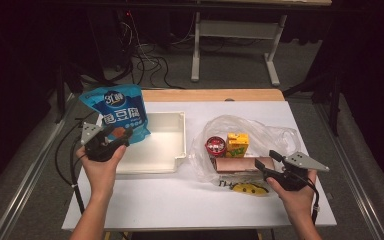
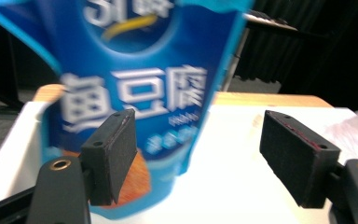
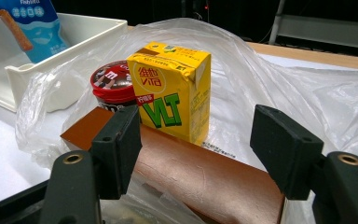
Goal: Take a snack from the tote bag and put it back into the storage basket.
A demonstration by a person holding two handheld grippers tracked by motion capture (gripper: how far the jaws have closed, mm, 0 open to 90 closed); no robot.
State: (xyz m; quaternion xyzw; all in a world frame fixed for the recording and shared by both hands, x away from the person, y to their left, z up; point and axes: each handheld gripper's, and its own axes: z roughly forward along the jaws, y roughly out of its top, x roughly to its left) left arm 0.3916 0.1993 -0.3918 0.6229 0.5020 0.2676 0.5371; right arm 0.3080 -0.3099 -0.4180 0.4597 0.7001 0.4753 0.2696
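1. Right gripper (image 1: pixel 269 165), near the tabletop's (image 1: pixel 180 200) front right corner: jaws spread apart and gripping nothing, pointing at the brown box (image 1: pixel 242 164); in the right gripper view the gripper (image 3: pixel 200 140) hangs just over that box (image 3: pixel 200 179).
2. Yellow smiley print (image 1: pixel 250 188): on the clear plastic bag (image 1: pixel 275 134), at its near edge, beside the right gripper.
3. Brown box: lies flat on the bag, right of the tabletop's centre.
4. Yellow juice carton (image 1: pixel 238 144) and red-lidded jar (image 1: pixel 215 145): upright, side by side just behind the brown box, the jar to the left.
5. Left gripper (image 1: pixel 115 140), at the tabletop's left edge: jaws wide apart; whether either jaw touches the blue pouch (image 1: pixel 114 112) cannot be told. In the left gripper view the pouch (image 2: pixel 135 79) stands upright just beyond the gripper (image 2: pixel 198 151).
6. White tray (image 1: pixel 177 132): left of centre, with the blue pouch over its left end.
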